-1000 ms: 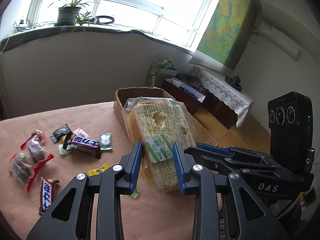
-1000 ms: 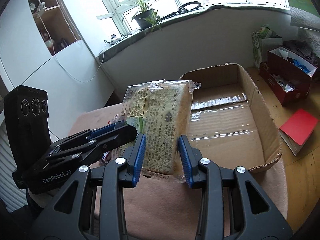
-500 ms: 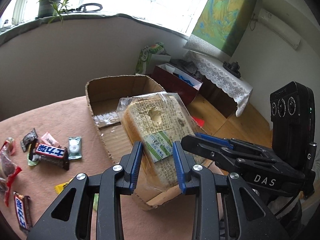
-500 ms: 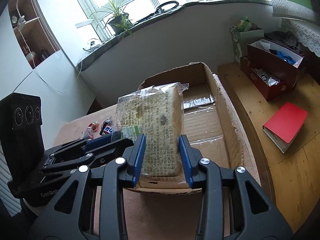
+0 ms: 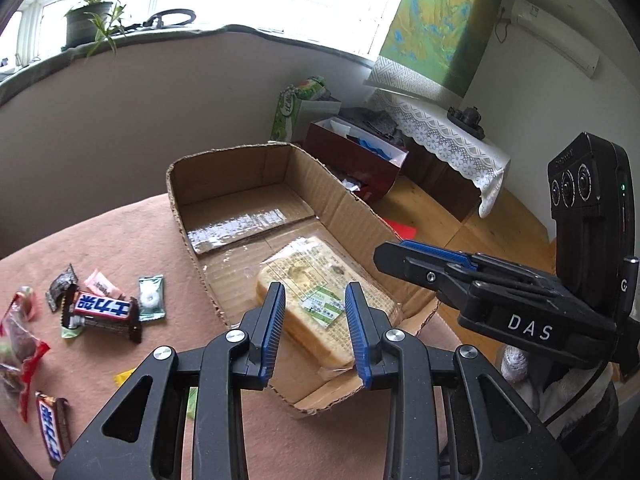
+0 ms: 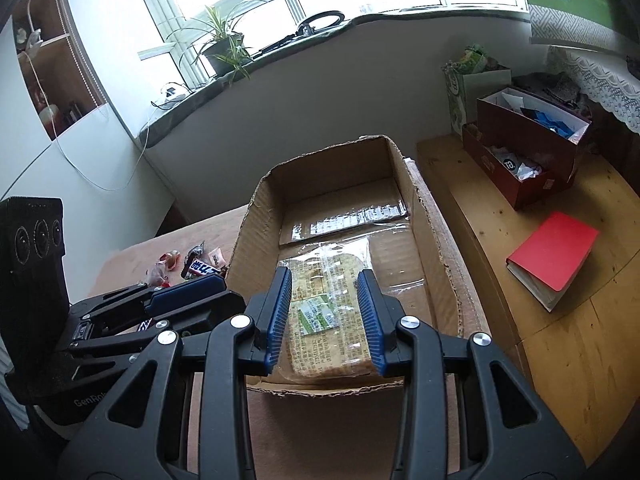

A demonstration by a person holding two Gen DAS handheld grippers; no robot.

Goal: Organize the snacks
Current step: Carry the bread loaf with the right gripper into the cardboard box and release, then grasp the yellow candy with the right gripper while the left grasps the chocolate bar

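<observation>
A clear-wrapped loaf of sliced bread lies low in the near end of an open cardboard box. My left gripper is shut on its near edge. My right gripper is shut on it from the other side and shows at the right of the left wrist view. The left gripper's blue finger appears at the left of the right wrist view. Loose snacks lie on the pink-brown tablecloth left of the box: a chocolate bar, another bar and several small candies.
The box's far half holds only taped cardboard. Right of the table, a wooden surface carries a red book and a dark red box of clutter, with a green bag behind. A potted plant stands on the windowsill.
Both grippers carried the bread from above the tablecloth rightward over the box and lowered it. It now sits down inside the box's near end. The jaws kept their width.
</observation>
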